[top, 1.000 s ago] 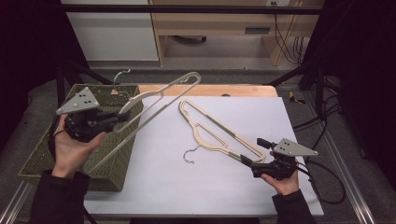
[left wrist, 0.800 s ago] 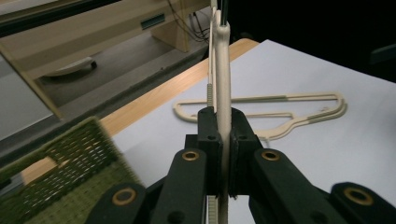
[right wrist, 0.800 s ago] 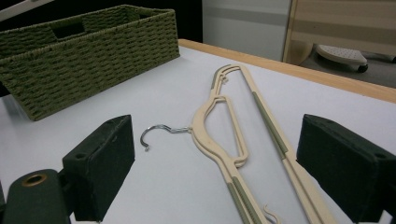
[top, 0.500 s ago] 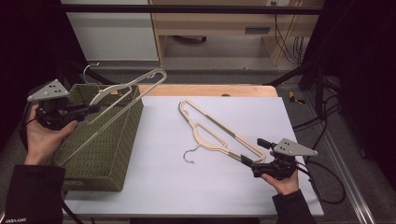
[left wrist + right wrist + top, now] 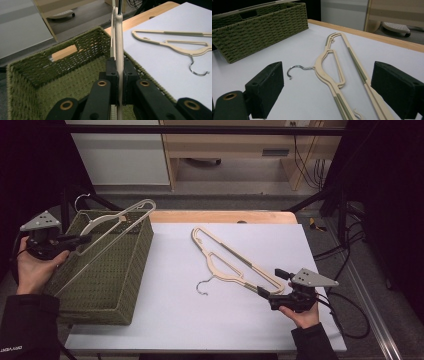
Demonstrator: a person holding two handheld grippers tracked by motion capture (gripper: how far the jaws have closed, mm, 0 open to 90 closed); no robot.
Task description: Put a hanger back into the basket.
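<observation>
The left gripper [image 5: 82,239] is clamped on a hanger [image 5: 117,217] above the basket [image 5: 105,285], at nine o'clock. Light, stiff, slick; grip its bar. Right gripper [image 5: 269,283] gapes beside the table's hanger [image 5: 225,260].

Two cream clothes hangers are present: one hanger [image 5: 112,227] held up over the basket, and a second hanger [image 5: 232,262] flat on the table sheet. On the sheet, the right gripper view hints at a further hook end beside that hanger, but whether it belongs to another one cannot be told. There is one green woven basket [image 5: 107,280]. There are two handheld grippers, a left gripper [image 5: 82,239] and a right gripper [image 5: 270,282], and one white table sheet [image 5: 200,320].
</observation>
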